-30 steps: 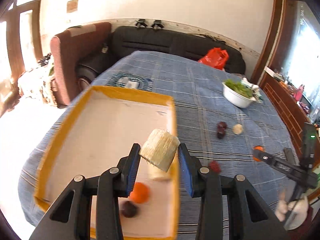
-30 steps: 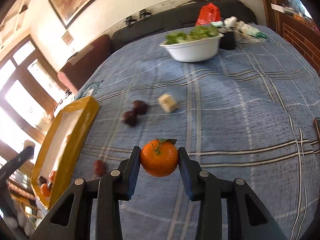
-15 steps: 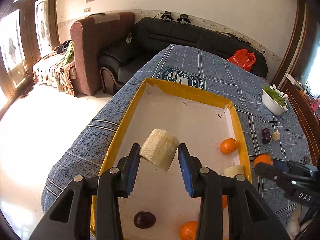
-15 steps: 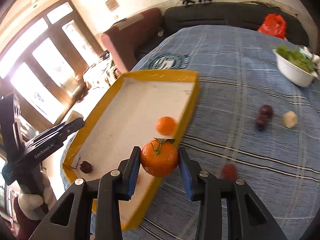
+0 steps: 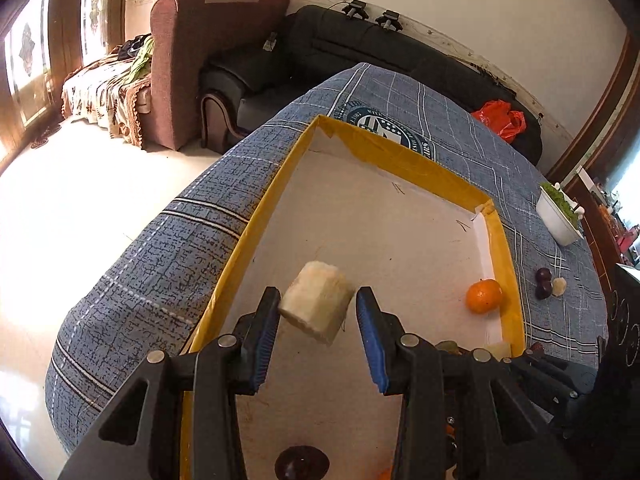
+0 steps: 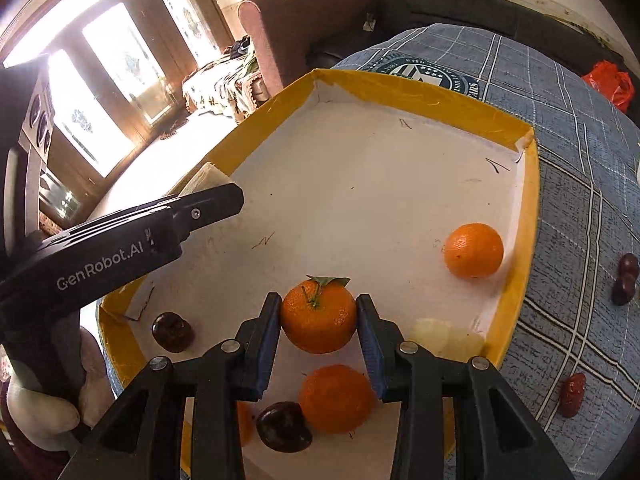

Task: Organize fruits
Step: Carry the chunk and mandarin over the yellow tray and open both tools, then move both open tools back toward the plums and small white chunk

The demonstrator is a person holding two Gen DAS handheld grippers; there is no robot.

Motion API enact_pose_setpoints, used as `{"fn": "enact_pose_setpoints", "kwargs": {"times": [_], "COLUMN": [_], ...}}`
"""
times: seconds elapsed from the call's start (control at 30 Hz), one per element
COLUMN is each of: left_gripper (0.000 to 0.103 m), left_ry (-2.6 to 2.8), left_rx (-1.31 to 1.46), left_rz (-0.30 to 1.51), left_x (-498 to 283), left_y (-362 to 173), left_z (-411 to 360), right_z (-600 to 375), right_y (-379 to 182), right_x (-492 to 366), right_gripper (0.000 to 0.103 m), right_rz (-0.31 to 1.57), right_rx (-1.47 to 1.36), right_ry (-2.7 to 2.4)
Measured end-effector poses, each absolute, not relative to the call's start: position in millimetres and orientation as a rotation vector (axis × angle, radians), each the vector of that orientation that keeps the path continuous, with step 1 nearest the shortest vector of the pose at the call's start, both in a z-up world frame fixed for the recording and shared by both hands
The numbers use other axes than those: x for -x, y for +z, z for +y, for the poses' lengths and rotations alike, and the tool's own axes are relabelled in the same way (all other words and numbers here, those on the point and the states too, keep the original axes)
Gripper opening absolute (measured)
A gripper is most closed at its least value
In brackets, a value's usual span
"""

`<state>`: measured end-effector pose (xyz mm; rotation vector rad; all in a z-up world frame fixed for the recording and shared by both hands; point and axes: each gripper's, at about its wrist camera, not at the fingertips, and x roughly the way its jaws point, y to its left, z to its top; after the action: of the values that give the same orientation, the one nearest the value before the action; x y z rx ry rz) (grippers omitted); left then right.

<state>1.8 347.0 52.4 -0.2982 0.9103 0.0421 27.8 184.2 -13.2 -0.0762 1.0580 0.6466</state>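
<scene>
We are looking at a pale, fibrous cylinder of peeled fruit (image 5: 316, 306), cream-coloured with a rough, stringy side and a flatter cut end, tilting between the fingers of the left gripper (image 5: 317, 318) over the white floor of the yellow-rimmed tray (image 5: 404, 160). We are seeing the left jaws opening: the left pad is touching the chunk, while a narrow gap is showing on the right side, so the hold is loosening rather than clenched.

The right gripper (image 6: 318, 320) is clasping a bright orange tangerine (image 6: 318, 316) with a green leaf and stem on top, both blue pads pressing its sides, above the near part of the same tray.

Lying in the tray we are counting a second tangerine (image 6: 474, 250) near the right wall, a third one (image 6: 335, 398) under the right gripper, two dark plums (image 6: 172, 330) (image 6: 283, 426) and pale fruit pieces (image 6: 444, 338) by the right rim. Outside it, on the blue checked cloth (image 6: 580, 152), dark plums (image 6: 626, 278) and a red date (image 6: 572, 394) are resting well apart from the tray.
</scene>
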Motion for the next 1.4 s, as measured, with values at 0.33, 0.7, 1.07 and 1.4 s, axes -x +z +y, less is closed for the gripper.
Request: {"fn": "enact_pose_setpoints", "kwargs": {"times": [0.33,0.7,1.07,1.4], "left_gripper": [0.069,0.079,0.080,0.084], "left_ry": [0.105,0.064,-0.012,-0.038], "left_rx": [0.279,0.246,0.147,0.067], "left_rz": [0.831,0.765,0.712,0.656], "left_x": [22.9,66.0,105.3,128.8], "left_y": [84.6,116.0,140.8,156.4], "left_z": [341.3,280.5,209.1,176.1], "right_z": [178.0,104.9,8.1,-56.4], "right_y": [6.1,42.5,79.6,121.6], "right_x": [-15.9,20.2,60.5,88.4], "right_gripper": [0.054,0.066,0.069,0.072], "right_rz": [0.999,0.902,0.793,0.685], "right_rx": [0.067,-0.034,-0.140,-0.230], "right_ry": [0.674,0.591,0.458,0.389]}}
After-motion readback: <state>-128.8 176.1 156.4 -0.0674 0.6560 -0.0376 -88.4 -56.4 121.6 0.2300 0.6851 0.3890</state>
